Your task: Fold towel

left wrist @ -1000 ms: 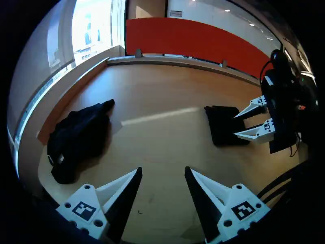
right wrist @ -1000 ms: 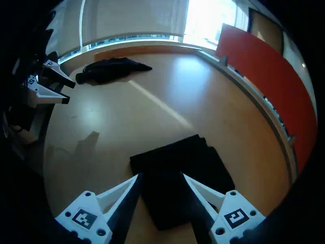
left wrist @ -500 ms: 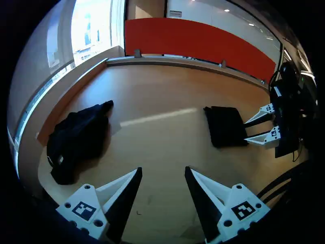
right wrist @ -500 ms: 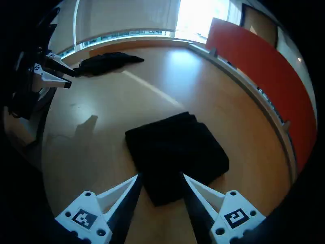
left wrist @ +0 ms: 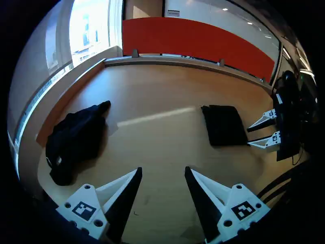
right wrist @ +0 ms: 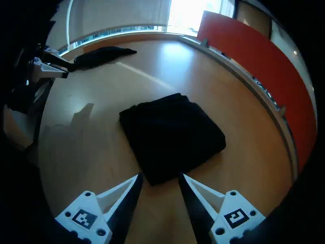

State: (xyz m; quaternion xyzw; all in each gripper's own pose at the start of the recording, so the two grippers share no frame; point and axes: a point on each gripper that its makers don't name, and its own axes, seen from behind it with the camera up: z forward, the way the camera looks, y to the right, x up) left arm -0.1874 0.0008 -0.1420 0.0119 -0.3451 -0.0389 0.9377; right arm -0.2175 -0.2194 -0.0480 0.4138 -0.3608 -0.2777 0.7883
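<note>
Seemingly, the folding is finished, or nearly so, for one piece. The black towel (right wrist: 172,136) is seen lying as a compact, layered rectangle flat on the wooden table (right wrist: 227,101), with no loose corner sticking out. The right hand-held gripper (right wrist: 160,175) is held with its fingers spread and nothing pinched. The towel's near corner lies just at its tips, and whether it is touched cannot be told. The left hand-held gripper (left wrist: 163,168) is likewise spread and empty, held over bare table well apart from the towel. A second dark cloth (left wrist: 77,140) is seen crumpled near the table's edge, well apart from the folded one; if it belongs to the task, it is judged to be left to fold. No brand or writing can be read. Square black-and-white markers (left wrist: 85,211) are carried on the fingers, and a small sign (left wrist: 174,13) on the far wall is too small to be made out.
</note>
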